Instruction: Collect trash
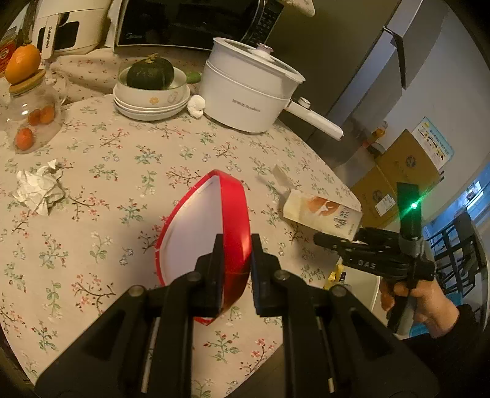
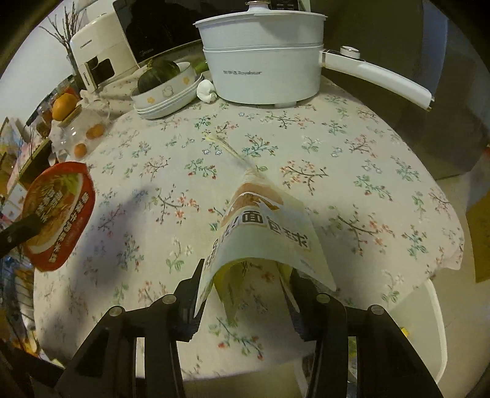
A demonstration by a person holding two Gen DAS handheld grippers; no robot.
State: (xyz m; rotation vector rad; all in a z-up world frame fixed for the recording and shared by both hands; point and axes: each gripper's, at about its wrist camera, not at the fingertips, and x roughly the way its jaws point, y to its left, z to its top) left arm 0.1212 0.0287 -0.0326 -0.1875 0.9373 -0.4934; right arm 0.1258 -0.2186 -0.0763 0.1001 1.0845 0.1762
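home kitchen | floral tablecloth [image 1: 128,171] | microwave [image 1: 190,21] | cooking pot [image 1: 245,91] | fridge [image 1: 382,76]

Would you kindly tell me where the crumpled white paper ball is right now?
In the left wrist view, the crumpled white paper ball lies on the floral tablecloth at far left, below the glass jar of oranges.

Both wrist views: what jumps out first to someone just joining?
The red bowl, clamped on edge in the left tongs over the floral table. Next, the pale wrapper gripped in the right tongs. Crumpled paper lies at the table's left.
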